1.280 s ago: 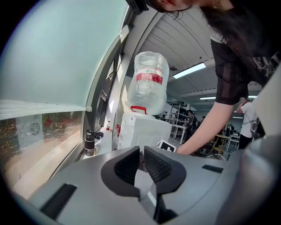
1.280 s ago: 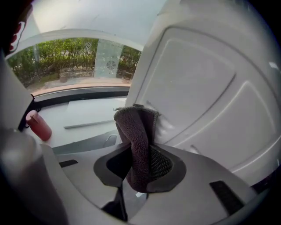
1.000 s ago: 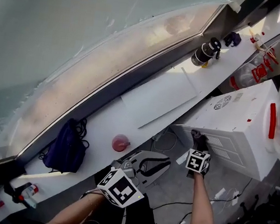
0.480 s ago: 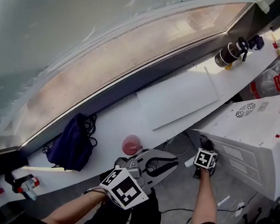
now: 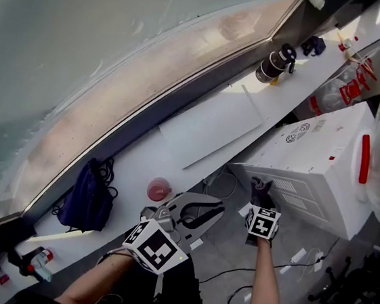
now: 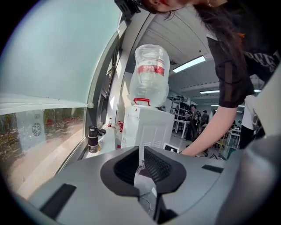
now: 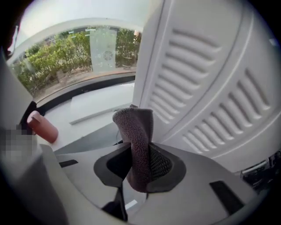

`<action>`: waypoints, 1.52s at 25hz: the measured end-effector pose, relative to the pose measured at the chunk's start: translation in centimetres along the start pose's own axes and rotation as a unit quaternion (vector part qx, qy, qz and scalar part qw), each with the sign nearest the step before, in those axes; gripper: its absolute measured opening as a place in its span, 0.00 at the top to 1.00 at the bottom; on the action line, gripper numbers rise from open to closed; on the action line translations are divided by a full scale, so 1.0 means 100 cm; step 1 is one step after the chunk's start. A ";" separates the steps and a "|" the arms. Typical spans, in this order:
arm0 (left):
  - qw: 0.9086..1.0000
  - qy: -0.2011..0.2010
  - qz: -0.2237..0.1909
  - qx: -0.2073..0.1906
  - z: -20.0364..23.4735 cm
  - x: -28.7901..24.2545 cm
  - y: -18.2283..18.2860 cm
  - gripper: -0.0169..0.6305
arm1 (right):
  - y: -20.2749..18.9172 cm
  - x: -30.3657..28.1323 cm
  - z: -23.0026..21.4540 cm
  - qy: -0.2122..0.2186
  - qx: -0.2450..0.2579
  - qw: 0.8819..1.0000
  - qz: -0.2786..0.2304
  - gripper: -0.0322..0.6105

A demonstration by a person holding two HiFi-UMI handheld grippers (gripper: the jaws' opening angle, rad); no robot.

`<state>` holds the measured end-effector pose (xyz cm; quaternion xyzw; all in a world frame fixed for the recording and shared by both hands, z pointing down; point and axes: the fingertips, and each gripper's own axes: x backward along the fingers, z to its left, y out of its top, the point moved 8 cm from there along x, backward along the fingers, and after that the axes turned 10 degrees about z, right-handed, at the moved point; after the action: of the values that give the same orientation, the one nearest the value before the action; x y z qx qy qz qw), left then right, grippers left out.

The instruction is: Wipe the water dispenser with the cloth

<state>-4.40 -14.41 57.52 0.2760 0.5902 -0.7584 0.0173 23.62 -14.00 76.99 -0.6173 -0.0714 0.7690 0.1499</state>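
The right gripper point(image 5: 261, 198) is held low against the back of the white water dispenser point(image 5: 311, 165), which stands on the floor just beside the long white worktop point(image 5: 137, 166) under the window. Its fingers point(image 7: 164, 165) are closed on a folded dark grey cloth point(image 7: 134, 127), which stands up out of the grip. The cloth's free end lies at the edge of the dispenser's slatted rear panel point(image 7: 210, 88), so close that it appears to touch. In the head view the cloth point(image 5: 261, 185) shows as a dark tuft at the panel's left end, next to the vent slots.

The left gripper point(image 5: 216, 212) hangs lower and to the left, over the edge of the worktop and well apart from the dispenser. In its own view the fingers point(image 6: 160, 169) are drawn nearly together with only a thin slit between them, and nothing is in it. Through the slit the dispenser's white body point(image 6: 147, 127) is visible further off, with a clear upturned water bottle point(image 6: 151, 72) seated on top.

On the worktop a pinkish-red cup point(image 5: 159, 189) lies near the left gripper, a dark blue bag point(image 5: 88, 197) sits further left by the window frame, a flat white board point(image 5: 210, 126) rests in the middle, and a black flask point(image 5: 275, 65) stands at the far end
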 end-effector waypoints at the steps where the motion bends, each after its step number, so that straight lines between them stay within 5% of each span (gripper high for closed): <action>1: 1.000 -0.003 -0.001 -0.003 -0.002 0.000 0.007 0.92 | 0.001 0.019 -0.003 0.006 0.005 1.000 -0.010 0.80; 8: 0.999 -0.036 -0.018 -0.029 -0.029 -0.006 0.068 0.92 | 0.005 0.161 -0.047 0.013 0.024 0.997 -0.075 0.80; 19: 0.997 -0.061 -0.030 -0.034 -0.047 -0.011 0.107 0.92 | 0.030 0.301 -0.122 -0.055 0.042 0.985 -0.157 0.80; 24: 0.998 -0.056 -0.030 -0.028 -0.043 -0.018 0.104 0.92 | 0.028 0.269 -0.128 -0.068 0.039 0.984 -0.157 0.80; 38: 0.999 -0.053 -0.001 -0.001 -0.042 -0.041 0.041 0.92 | -0.011 0.083 -0.094 -0.019 -0.044 0.994 -0.096 0.79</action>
<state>2.18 -13.04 55.05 0.2349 0.5892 -0.7716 0.0480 31.30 -11.07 67.49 -0.5992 -0.1674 0.7584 0.1943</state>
